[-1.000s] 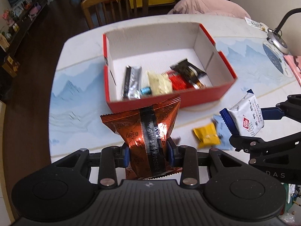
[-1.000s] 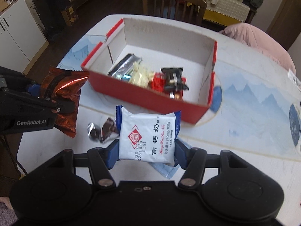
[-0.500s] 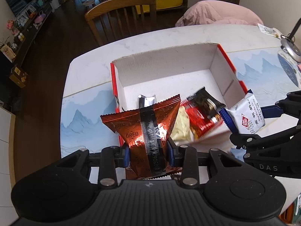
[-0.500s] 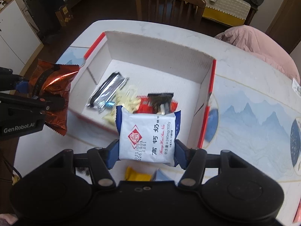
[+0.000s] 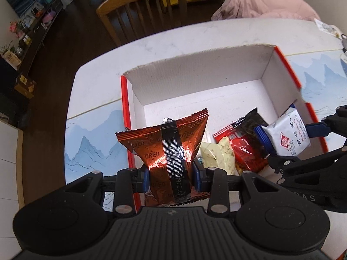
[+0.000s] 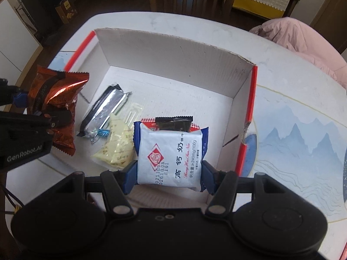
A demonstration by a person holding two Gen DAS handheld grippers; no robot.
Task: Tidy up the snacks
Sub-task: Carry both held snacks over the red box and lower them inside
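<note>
The left hand-held gripper (image 5: 170, 174) is clamped on an orange Oreo packet (image 5: 168, 146), which stands upright between the blue pads over the near left corner of the red box (image 5: 203, 80). The right hand-held gripper (image 6: 169, 176) pinches a white milk-biscuit packet (image 6: 170, 155) by its sides, held above the near right part of the box, over a black-and-red wrapper (image 6: 174, 123). Already lying in the box are a silver bar (image 6: 106, 110), a pale yellow packet (image 6: 117, 149) and a small blue candy (image 6: 103, 132). The box sits on the white table (image 6: 282, 82).

The step in hand looks like dropping both packets in. To do it well, bring each one fully past the near wall before letting go; the Oreo packet seems to hang close to the left wall and could catch on the rim or fall outside. Lower it toward the bare floor at the far side instead of stacking it on the silver bar. Release the white packet low and flat, so it does not slide off the heap. Opening one gripper at a time would keep the two from bumping.
</note>
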